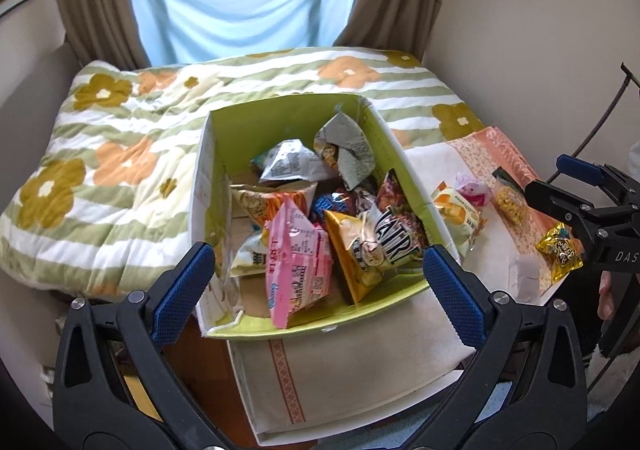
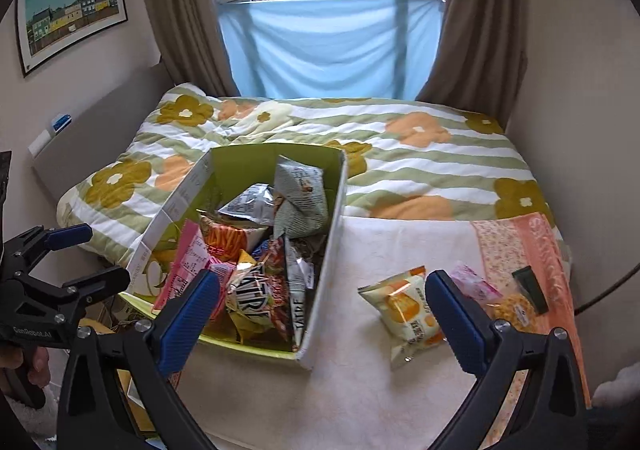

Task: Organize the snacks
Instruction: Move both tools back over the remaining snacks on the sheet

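Observation:
A green cardboard box (image 1: pixel 288 110) (image 2: pixel 336 210) holds several snack bags, among them a pink bag (image 1: pixel 298 266) and a gold-and-white bag (image 1: pixel 380 246). On the cloth-covered table to its right lie an orange-and-white snack bag (image 1: pixel 458 212) (image 2: pixel 408 314), a small pink packet (image 1: pixel 472 188) (image 2: pixel 474 284), a yellow snack bag with a dark top (image 1: pixel 508 200) (image 2: pixel 524 302) and a gold packet (image 1: pixel 560 250). My left gripper (image 1: pixel 320 278) (image 2: pixel 90 250) is open and empty at the box's near edge. My right gripper (image 2: pixel 322 314) (image 1: pixel 560 178) is open and empty above the table.
A bed with a green-striped flowered quilt (image 1: pixel 120 138) (image 2: pixel 420 158) lies behind the box. The white and peach cloth (image 2: pixel 360 390) covers the table. Curtains and a blue sheet (image 2: pixel 328 46) hang at the window. A framed picture (image 2: pixel 72 10) is on the left wall.

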A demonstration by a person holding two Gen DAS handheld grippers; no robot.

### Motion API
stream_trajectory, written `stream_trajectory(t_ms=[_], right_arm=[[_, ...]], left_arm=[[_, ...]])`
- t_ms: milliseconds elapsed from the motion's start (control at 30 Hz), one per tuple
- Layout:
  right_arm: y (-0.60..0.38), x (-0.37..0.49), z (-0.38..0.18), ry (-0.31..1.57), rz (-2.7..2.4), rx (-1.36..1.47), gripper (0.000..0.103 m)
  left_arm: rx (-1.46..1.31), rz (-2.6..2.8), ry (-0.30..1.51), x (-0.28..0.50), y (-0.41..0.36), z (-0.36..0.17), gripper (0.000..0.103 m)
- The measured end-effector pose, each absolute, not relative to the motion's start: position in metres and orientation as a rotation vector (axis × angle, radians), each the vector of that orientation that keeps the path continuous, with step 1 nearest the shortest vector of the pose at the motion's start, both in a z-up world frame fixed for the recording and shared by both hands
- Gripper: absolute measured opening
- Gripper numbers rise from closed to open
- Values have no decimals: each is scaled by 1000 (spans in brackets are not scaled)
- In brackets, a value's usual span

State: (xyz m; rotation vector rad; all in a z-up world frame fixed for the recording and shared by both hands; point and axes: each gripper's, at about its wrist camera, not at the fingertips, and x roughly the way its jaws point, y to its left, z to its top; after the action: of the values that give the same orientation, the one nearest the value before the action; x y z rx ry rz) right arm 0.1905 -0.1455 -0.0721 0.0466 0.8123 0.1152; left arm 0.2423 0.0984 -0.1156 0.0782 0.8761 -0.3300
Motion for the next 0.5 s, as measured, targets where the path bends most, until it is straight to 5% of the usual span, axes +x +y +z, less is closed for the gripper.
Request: stream_trajectory(t_ms=[500], right_arm=[[-287,122,-50,776,-5,-33,102]], left_arm=[[113,-419,893,208,-56,-111,103]])
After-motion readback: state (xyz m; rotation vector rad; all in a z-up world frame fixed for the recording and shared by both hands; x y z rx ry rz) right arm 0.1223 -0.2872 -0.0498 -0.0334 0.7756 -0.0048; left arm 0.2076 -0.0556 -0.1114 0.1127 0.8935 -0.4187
